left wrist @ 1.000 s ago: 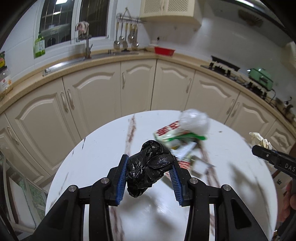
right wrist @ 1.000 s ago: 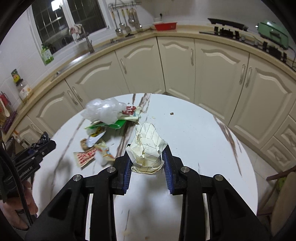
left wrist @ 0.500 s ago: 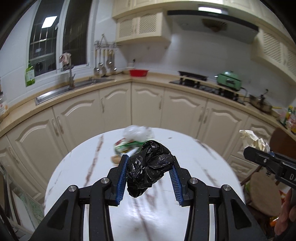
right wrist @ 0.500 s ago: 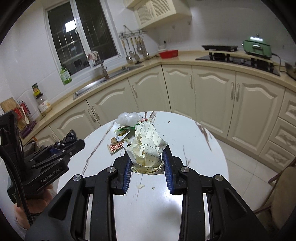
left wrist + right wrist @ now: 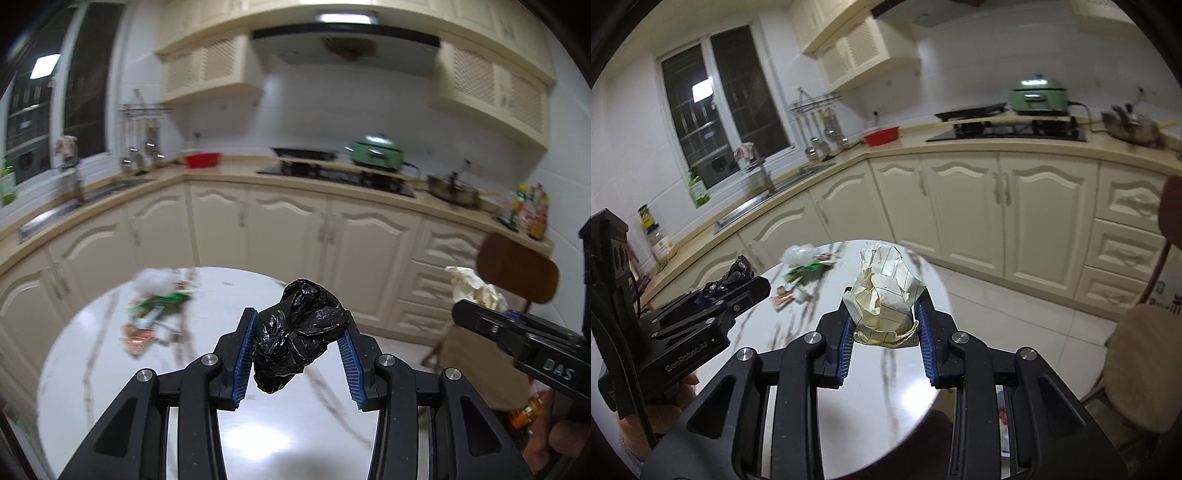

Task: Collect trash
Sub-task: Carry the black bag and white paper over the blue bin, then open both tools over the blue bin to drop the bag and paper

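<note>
The left gripper (image 5: pixel 297 349) has its blue-padded fingers (image 5: pixel 244 354) clamped on a crumpled black plastic bag (image 5: pixel 297 338), held above the round white marble-patterned counter (image 5: pixel 92 354). The right gripper (image 5: pixel 885 332) has its fingers (image 5: pixel 846 341) clamped on a crumpled wad of cream lined paper (image 5: pixel 884 295), also above that counter. Only the left wrist view shows the brown wooden chair back (image 5: pixel 517 271) behind the right gripper; only the right wrist view shows the person's hand (image 5: pixel 659 400) under the left gripper and the cushioned seat (image 5: pixel 1141 369). A blurred heap of wrappers and clear plastic (image 5: pixel 803 267) lies on the counter's far side.
</note>
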`<state>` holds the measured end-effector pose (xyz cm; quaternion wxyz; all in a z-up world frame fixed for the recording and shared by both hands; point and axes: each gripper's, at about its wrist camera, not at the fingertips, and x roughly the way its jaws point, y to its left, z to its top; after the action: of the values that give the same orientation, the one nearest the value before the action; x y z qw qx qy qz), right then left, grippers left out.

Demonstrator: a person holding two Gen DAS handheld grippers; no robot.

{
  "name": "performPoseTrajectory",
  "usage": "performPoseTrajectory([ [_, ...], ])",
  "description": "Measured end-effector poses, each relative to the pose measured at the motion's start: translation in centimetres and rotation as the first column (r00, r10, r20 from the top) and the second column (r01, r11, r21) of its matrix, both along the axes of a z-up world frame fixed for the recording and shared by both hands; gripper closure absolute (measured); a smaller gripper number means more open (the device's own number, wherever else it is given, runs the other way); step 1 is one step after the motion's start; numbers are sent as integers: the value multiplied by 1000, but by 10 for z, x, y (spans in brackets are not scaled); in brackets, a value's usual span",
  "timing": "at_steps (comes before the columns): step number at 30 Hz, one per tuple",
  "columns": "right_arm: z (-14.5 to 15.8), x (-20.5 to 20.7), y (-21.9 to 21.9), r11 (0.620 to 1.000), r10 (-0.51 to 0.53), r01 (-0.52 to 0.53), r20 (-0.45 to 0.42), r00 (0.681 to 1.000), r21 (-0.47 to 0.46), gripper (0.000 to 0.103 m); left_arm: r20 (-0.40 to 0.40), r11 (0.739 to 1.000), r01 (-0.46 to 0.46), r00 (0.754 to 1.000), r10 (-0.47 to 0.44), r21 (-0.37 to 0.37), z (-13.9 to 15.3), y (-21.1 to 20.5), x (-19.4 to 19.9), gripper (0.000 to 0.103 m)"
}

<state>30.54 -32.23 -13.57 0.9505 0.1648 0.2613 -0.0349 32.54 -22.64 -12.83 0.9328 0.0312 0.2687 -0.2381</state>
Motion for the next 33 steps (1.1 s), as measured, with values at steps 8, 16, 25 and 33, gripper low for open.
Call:
performPoseTrajectory([
  [8,-52,-35,-94,978,-189,197,-106,976,64,74,-101,978,199,976,-193,54,-31,-83,20,64],
  [16,-122,-49,-170,941,-279,315,-249,927,120,74,-219,935,332,929,-300,128,-71,-173,55,64],
  [25,-223,-40,-225,905,-260,374,-433,863,202,74,-435,875,428,848,-301,228,-150,-261,116,64],
  [33,-275,-31,-245,885,-222,394,-518,826,249,73,-515,858,436,819,-252,273,-182,-320,163,61],
])
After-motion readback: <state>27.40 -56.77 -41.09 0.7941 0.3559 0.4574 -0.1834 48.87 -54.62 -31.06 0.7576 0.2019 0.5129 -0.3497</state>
